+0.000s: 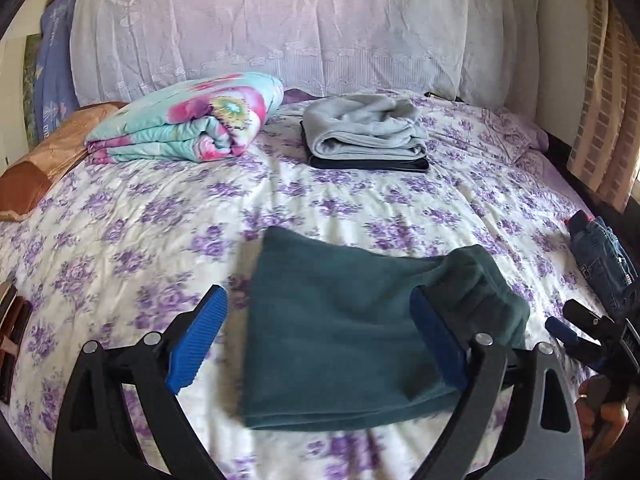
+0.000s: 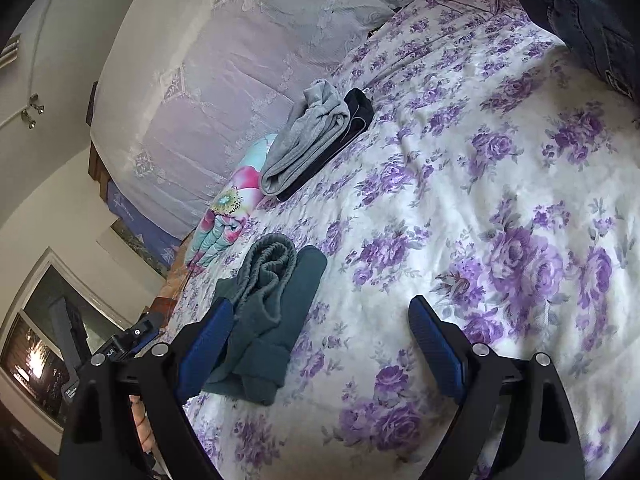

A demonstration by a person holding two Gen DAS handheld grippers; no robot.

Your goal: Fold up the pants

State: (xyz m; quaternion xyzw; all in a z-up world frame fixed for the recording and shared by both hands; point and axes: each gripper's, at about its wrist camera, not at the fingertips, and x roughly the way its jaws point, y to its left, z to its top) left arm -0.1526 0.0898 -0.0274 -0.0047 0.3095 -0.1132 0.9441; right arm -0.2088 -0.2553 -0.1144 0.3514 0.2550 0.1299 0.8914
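A: Where are your teal fleece pants [image 1: 352,344]?
B: Folded into a soft rectangle on the purple-floral bedsheet [image 1: 120,240], ribbed waistband bunched at one end.
A: Your claws?
B: Left gripper [image 1: 320,344] spread wide over the pants, holding nothing; right gripper [image 2: 320,344] wide, empty, beside them.

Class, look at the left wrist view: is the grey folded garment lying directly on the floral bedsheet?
No: the grey folded garment rests on a dark folded garment, which lies on the bedsheet.
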